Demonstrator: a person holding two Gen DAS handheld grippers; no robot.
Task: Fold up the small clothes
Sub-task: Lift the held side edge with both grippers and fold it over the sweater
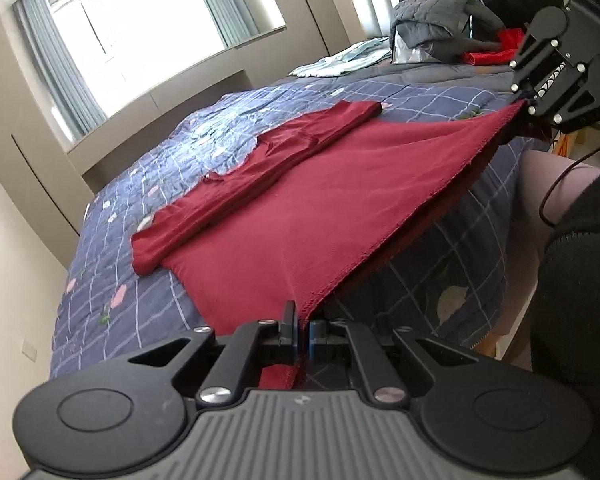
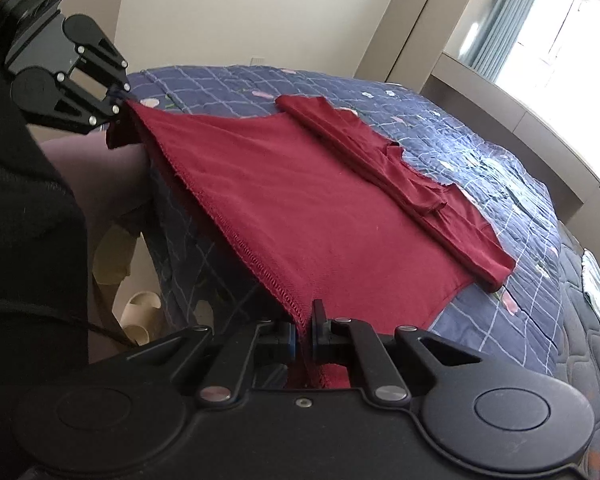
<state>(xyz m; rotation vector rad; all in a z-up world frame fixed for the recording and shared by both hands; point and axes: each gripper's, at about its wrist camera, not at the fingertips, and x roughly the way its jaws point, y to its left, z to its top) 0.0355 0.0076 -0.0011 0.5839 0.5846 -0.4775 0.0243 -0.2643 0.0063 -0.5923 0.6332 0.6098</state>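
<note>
A dark red shirt (image 1: 300, 208) lies spread on the blue checked bedspread (image 1: 148, 184), its sleeves folded across the far part (image 1: 268, 156). My left gripper (image 1: 303, 330) is shut on one corner of the shirt's near hem. My right gripper (image 2: 303, 330) is shut on the other hem corner. The hem is stretched taut between them and lifted off the bed edge. The right gripper shows in the left wrist view (image 1: 524, 96), and the left gripper shows in the right wrist view (image 2: 118, 100). The shirt also fills the right wrist view (image 2: 308, 208).
A grey quilted jacket (image 1: 440, 20), a red cloth (image 1: 496, 52) and light blue clothes (image 1: 352, 60) lie near the headboard. A window with curtains (image 1: 148, 36) is beyond the bed. The person's leg (image 1: 552, 184) is at the bed edge; slippers (image 2: 140, 316) are on the floor.
</note>
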